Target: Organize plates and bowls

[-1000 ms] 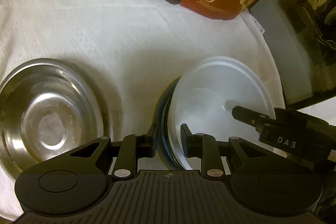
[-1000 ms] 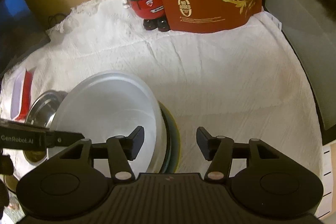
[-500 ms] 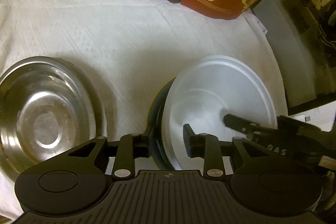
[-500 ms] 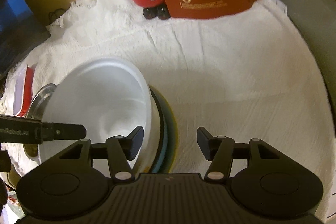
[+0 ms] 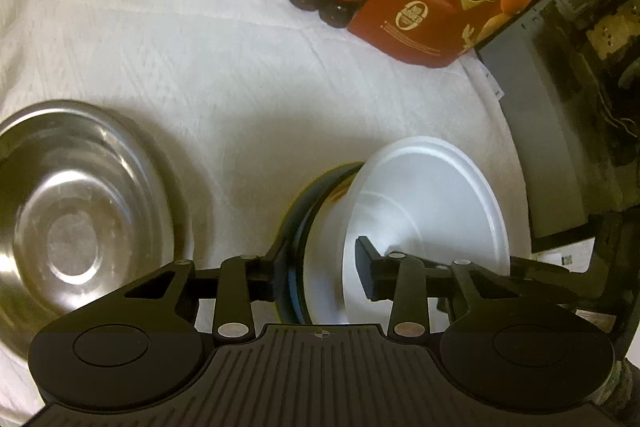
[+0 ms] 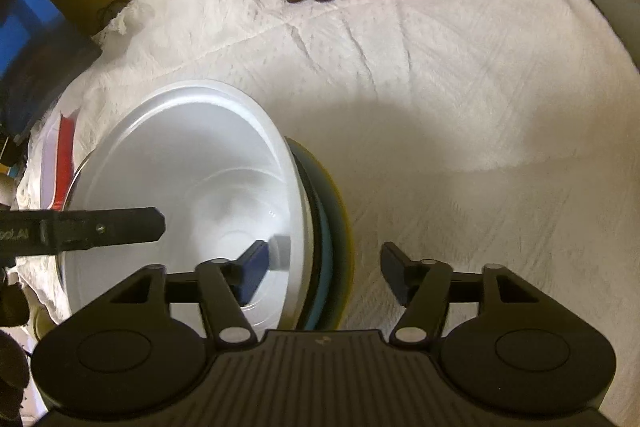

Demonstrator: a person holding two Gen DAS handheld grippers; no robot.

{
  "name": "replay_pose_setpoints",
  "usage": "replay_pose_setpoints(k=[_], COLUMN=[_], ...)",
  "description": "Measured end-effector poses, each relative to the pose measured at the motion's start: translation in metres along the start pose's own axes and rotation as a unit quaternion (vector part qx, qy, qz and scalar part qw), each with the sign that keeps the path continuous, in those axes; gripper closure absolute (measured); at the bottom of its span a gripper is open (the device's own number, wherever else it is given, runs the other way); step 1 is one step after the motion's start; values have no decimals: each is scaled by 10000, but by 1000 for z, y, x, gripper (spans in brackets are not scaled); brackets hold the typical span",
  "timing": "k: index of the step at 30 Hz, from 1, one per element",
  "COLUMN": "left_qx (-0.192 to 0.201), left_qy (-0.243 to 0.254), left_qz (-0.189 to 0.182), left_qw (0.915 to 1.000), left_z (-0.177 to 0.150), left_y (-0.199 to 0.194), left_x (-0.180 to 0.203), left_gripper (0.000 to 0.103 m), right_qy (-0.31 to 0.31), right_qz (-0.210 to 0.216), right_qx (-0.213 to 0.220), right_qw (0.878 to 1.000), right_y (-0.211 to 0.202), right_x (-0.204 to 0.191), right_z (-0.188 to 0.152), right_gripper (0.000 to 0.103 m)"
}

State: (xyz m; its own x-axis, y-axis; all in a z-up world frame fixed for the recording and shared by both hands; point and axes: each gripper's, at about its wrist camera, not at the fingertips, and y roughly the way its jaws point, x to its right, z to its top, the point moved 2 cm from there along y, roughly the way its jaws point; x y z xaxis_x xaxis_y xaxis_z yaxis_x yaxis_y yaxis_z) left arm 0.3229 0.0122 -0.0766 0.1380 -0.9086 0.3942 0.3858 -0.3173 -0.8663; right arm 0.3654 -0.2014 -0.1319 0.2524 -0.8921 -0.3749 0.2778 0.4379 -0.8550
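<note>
Left wrist view: smooth white bowl (image 5: 432, 203) tilted on stacked blue and yellow plates (image 5: 296, 211), atop a crinkled white cloth (image 5: 224, 75). Round steel bowl (image 5: 76, 203) sits apart. Left tongs (image 5: 316, 267) spread, just been opening, straddling the bowl's near wall and plate rims; no pad seen pressing.

Right wrist view: red-rimmed tray (image 6: 60, 159) shows only here. Right tongs (image 6: 324, 267) spread, just been opening, straddling the stack's rim, pads clear.

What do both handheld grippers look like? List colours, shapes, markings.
The left gripper and right gripper are matte black plastic: ribbed body with a centre cross, two rounded lobes, silver-riveted linkage arms, flat pads. The left's finger bears white lettering. No cables or sleeves show. Both jaws have just been opening astride the rim of the white plastic bowl.
</note>
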Motion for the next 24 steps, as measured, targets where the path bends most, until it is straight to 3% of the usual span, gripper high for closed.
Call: replay_pose_setpoints(k=[8,13,24], left_qx=[266,169,-165], left_qy=[46,53,-184], left_qz=[256,342,25], left_qw=[9993,9993,9997], left_z=[-9,-7,-6], left_y=[-23,-11,20], left_x=[-4,-6,-11], left_gripper=[61,63,56], right_qy=[8,-35,57], right_qz=[50,187,440], right_qx=[6,-20,-37], right_qw=[10000,9998,9990], right_y=[-3,-2,4], right_x=[4,0,-7], right_z=[1,-5,-12], right_gripper=[37,37,37])
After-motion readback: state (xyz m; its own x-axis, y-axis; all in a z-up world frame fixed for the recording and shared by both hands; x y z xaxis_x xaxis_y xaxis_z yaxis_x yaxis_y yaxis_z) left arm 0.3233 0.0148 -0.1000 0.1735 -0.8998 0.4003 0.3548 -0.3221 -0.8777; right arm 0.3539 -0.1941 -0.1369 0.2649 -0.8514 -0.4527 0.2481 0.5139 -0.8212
